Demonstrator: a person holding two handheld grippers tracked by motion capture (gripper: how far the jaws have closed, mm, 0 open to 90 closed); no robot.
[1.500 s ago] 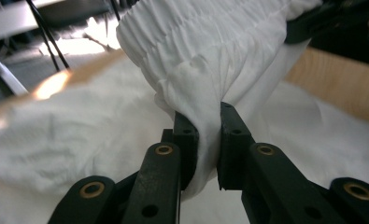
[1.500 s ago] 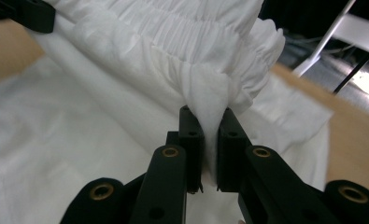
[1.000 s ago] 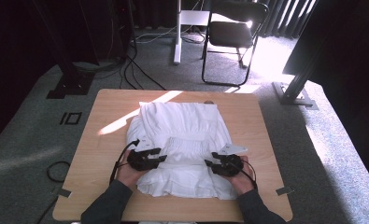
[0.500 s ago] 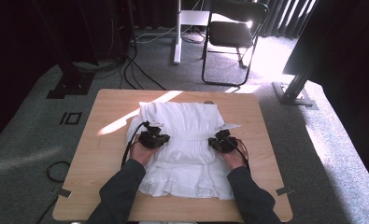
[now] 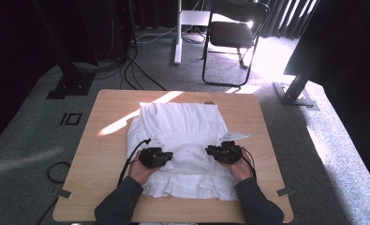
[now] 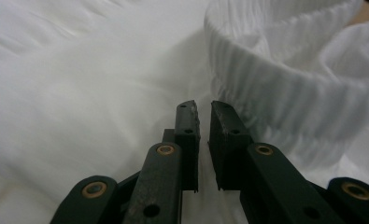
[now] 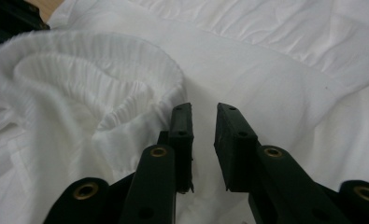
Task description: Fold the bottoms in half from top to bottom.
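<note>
- Folding the white garment [image 5: 182, 126] looks partway done, as far as you can judge. It lies gathered into a rough block on the middle of the wooden counter [image 5: 103, 154], with its sides drawn in rather than spread wide.
- Your near edge is still untidy. The cloth bunches in soft layers toward you, and a pointed white flap [image 5: 234, 136] sticks out on the right side, so I'd say squaring up and at least one more fold remain.
- Your left tool [image 5: 155, 157] rests on the near left part of the garment. In the left gripper view its jaws stand a narrow slit apart. They have just been opening, and no cloth is caught between them.
- A ribbed band [image 6: 275, 93] of the garment curls up just beside that tool's tip, to its right in that view, close but not pinched.
- Your right tool [image 5: 225, 152] sits on the near right part of the garment. Its jaws stand a little wider, they too have just been opening, and nothing is between them. The same kind of ribbed band [image 7: 102, 60] loops just to the left of its tip.
- Both tools are therefore free of the fabric, which fits a release before you take a fresh hold.
- The garment rests straight on the counter surface, not inside a container of any sort.
</note>
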